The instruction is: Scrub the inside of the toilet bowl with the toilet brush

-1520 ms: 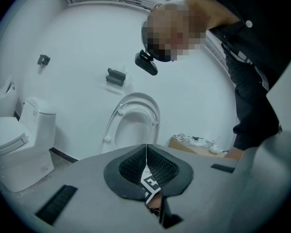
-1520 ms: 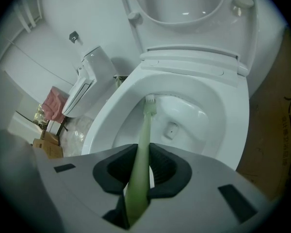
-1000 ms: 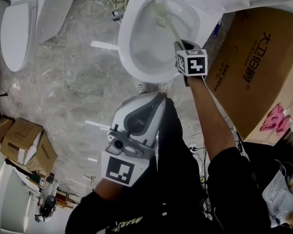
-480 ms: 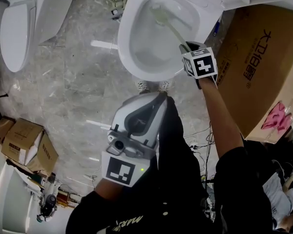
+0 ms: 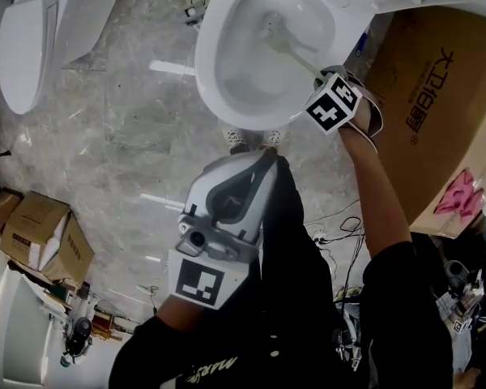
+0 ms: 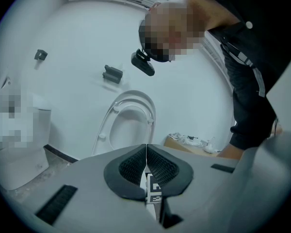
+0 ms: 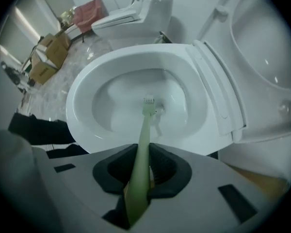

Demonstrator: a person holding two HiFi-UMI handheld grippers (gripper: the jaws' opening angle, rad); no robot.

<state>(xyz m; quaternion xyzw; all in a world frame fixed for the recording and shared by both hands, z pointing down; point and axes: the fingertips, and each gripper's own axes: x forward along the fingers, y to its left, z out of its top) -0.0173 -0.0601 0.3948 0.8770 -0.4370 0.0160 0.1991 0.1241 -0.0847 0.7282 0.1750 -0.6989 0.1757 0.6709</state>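
Left gripper [image 5: 266,159] hangs idle over the floor, jaws shut on nothing. Toilet bowl [image 5: 206,63] contains the toilet brush [image 5: 290,49], clamped in the right gripper [image 5: 322,78], which has swung rightward. The brush head has moved across the basin, so scrubbing is under way.

right arm [image 5: 375,205] stretched forward, forearm bare, black sleeve from elbow up. right gripper [image 5: 322,79] at end of it, rolled over a bit, right marker cube [image 5: 332,108] facing up toward head cam. jaws clamped tight on toilet brush handle [image 7: 141,149], handle running straight out between pads.

left gripper [image 5: 263,162] pulled in close in front of torso [image 5: 300,298], nose pointing forward, left marker cube [image 5: 201,282] at back end nearest body. jaws pressed together, pads touching, nothing between them. just hanging there, well apart from right one.
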